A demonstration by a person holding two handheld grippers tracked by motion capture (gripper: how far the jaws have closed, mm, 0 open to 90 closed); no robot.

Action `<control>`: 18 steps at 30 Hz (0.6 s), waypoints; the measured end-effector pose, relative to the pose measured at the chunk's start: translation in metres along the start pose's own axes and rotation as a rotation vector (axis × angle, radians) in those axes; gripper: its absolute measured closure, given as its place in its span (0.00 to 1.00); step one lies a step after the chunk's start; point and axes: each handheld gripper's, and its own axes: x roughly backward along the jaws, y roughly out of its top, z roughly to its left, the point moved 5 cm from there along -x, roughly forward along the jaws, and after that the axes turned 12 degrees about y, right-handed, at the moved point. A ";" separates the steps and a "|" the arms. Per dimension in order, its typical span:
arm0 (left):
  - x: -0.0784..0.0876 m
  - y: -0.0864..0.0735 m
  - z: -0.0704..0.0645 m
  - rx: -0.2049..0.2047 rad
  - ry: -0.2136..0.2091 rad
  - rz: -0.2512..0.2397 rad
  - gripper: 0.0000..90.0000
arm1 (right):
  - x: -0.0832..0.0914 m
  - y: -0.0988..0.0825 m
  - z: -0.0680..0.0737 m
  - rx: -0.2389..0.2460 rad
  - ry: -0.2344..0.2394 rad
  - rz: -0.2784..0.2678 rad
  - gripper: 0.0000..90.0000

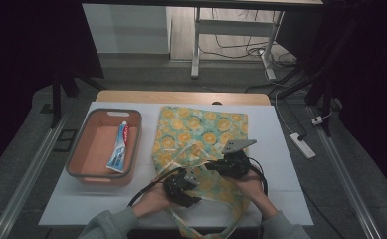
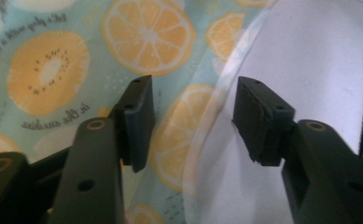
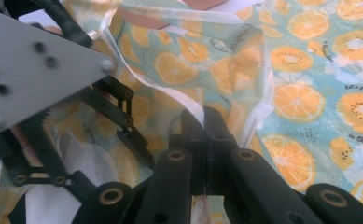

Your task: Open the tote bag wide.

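Observation:
A tote bag (image 1: 201,129) printed with orange and kiwi slices lies flat on the white table (image 1: 280,164), its mouth towards the person. My right gripper (image 3: 206,119) is shut on the bag's white strap (image 3: 137,77) near the mouth and lifts the fabric a little; in the high view it (image 1: 231,164) sits over the bag's near half. My left gripper (image 2: 193,116) is open just above the bag's edge (image 2: 170,140), with a pale strap (image 2: 226,88) running between its jaws. It (image 1: 183,189) is close to the left of the right one.
A salmon basket (image 1: 106,113) stands on the table's left part with a toothpaste tube (image 1: 120,147) lying inside. The left gripper's grey plate (image 3: 34,65) shows large in the right gripper view. A power strip (image 1: 302,145) lies on the floor at the right.

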 end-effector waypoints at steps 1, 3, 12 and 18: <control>0.000 0.000 0.001 0.002 0.010 -0.003 0.63 | 0.001 0.000 0.000 0.001 -0.003 -0.002 0.99; 0.000 0.000 0.002 0.011 0.010 -0.002 0.68 | 0.003 0.001 0.000 0.003 -0.006 -0.006 0.99; 0.001 0.000 -0.002 0.003 -0.040 0.002 0.98 | 0.011 0.002 -0.003 -0.002 -0.023 -0.028 0.99; 0.019 0.000 -0.008 -0.032 -0.051 -0.057 0.99 | 0.016 0.005 -0.001 -0.003 -0.017 -0.045 0.99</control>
